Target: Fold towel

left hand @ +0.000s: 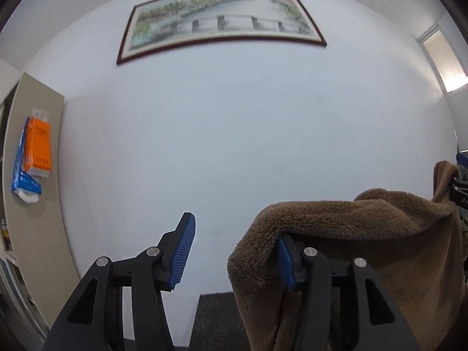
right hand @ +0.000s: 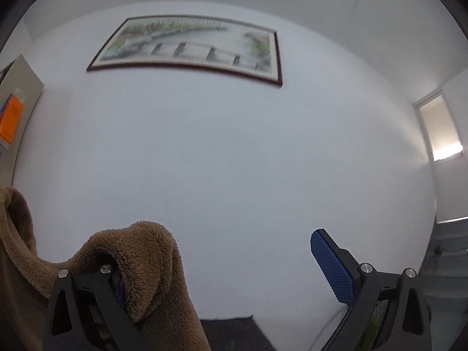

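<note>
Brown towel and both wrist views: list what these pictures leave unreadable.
- Towel: its lower part runs off the bottom edge in both wrist views, so its fold state cannot be read.
- Left gripper: towel drapes over one finger, hiding most of its pad.
- Right gripper: towel covers one finger the same way.
- Dark surface below: mostly hidden by fingers and towel.
- Framed picture: blurred.

Both of the 2 wrist cameras look level along their own fingers, facing a far white wall (left hand: pixel 234 146) from well back. Both views share the dark-framed landscape painting (left hand: pixel 222 20) high up, the beige cabinet panel (left hand: pixel 35 134) at left and the fluffy brown towel (right hand: pixel 140 251) hanging close to both lenses.
</note>
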